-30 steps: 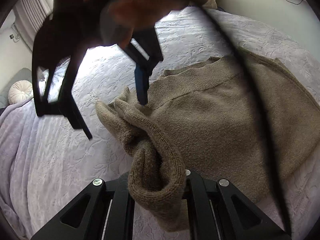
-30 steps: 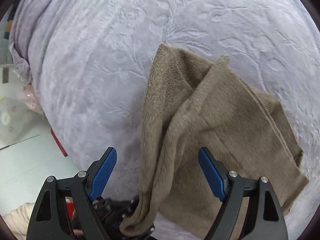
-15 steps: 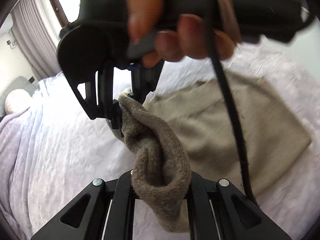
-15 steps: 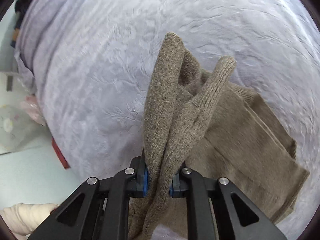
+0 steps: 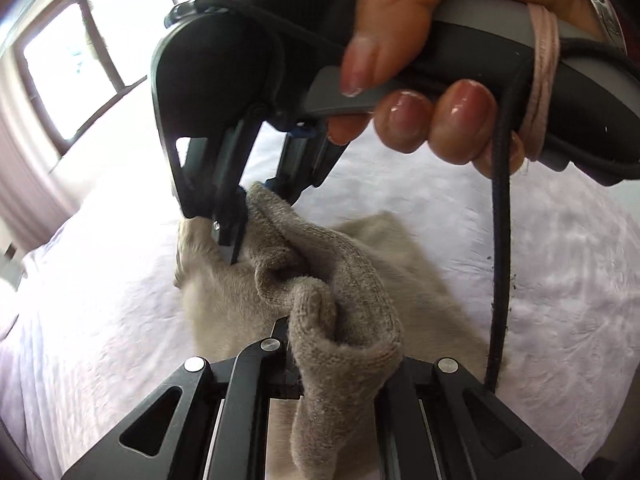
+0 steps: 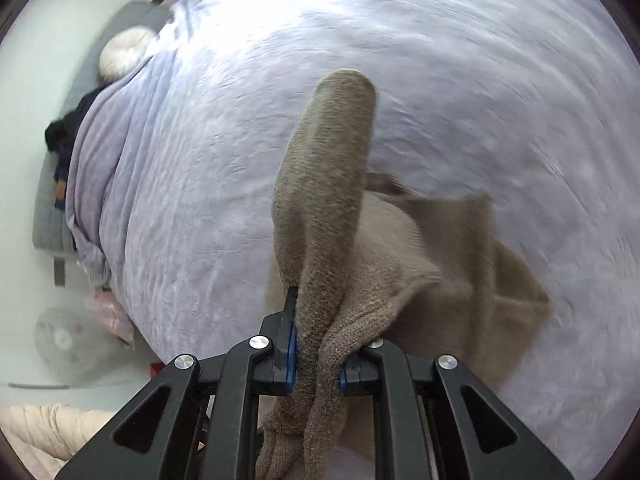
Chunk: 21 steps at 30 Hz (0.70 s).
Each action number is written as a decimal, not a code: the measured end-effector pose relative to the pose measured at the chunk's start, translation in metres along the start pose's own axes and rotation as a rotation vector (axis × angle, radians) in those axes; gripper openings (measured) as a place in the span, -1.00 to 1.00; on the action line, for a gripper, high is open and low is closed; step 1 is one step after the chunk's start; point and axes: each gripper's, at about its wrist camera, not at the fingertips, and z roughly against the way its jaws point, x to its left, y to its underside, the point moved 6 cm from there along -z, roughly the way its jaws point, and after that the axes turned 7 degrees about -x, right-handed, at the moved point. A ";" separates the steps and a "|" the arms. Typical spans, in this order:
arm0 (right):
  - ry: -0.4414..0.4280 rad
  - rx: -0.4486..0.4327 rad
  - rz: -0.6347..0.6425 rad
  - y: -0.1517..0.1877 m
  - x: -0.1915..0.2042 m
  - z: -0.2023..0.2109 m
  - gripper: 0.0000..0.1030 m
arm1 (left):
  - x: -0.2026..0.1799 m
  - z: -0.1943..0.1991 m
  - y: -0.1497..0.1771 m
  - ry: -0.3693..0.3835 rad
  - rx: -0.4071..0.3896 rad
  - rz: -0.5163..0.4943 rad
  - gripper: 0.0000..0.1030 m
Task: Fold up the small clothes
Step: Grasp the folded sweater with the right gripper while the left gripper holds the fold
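A tan knitted sweater [image 5: 360,292] lies partly on the lilac bed cover [image 5: 100,320], with one edge lifted off it. My left gripper [image 5: 344,360] is shut on a bunched fold of that edge. In the same view my right gripper [image 5: 240,240] comes down from above, held by a person's hand [image 5: 420,112], and pinches the sweater a little further along. In the right wrist view the right gripper [image 6: 318,364] is shut on a thick fold of the sweater [image 6: 460,280], which loops up over the blue pads [image 6: 290,350]. The rest of the sweater hangs in blurred folds onto the bed cover [image 6: 200,200].
A black cable [image 5: 500,240] hangs from the right gripper's handle across the left wrist view. A bright window [image 5: 72,64] is behind. At the bed's far end are a round white cushion [image 6: 124,54] and dark clothes [image 6: 68,128]. A plastic bag [image 6: 64,340] lies on the floor.
My right gripper's open jaws closed on the sweater's edge. Both grippers then rose and swept across the bed, lifting that edge. The left gripper kept its grip throughout.
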 end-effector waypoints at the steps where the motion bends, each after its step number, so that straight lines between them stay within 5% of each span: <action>1: 0.008 -0.002 -0.024 0.012 -0.019 -0.005 -0.69 | -0.013 -0.009 0.003 0.017 0.022 -0.019 -0.81; 7: -0.031 -0.002 -0.225 0.062 -0.094 -0.043 -0.65 | -0.058 -0.046 0.035 0.063 0.154 -0.078 -0.81; 11: -0.126 -0.079 -0.335 0.066 -0.104 -0.043 -0.55 | -0.059 -0.047 0.040 0.057 0.153 -0.089 -0.81; 16: -0.230 -0.248 -0.206 0.044 -0.071 -0.003 -0.55 | -0.052 -0.026 0.024 0.038 0.084 -0.078 -0.81; 21: -0.186 -0.245 -0.166 0.039 -0.079 -0.007 -0.55 | -0.062 -0.041 0.031 0.047 0.120 -0.076 -0.81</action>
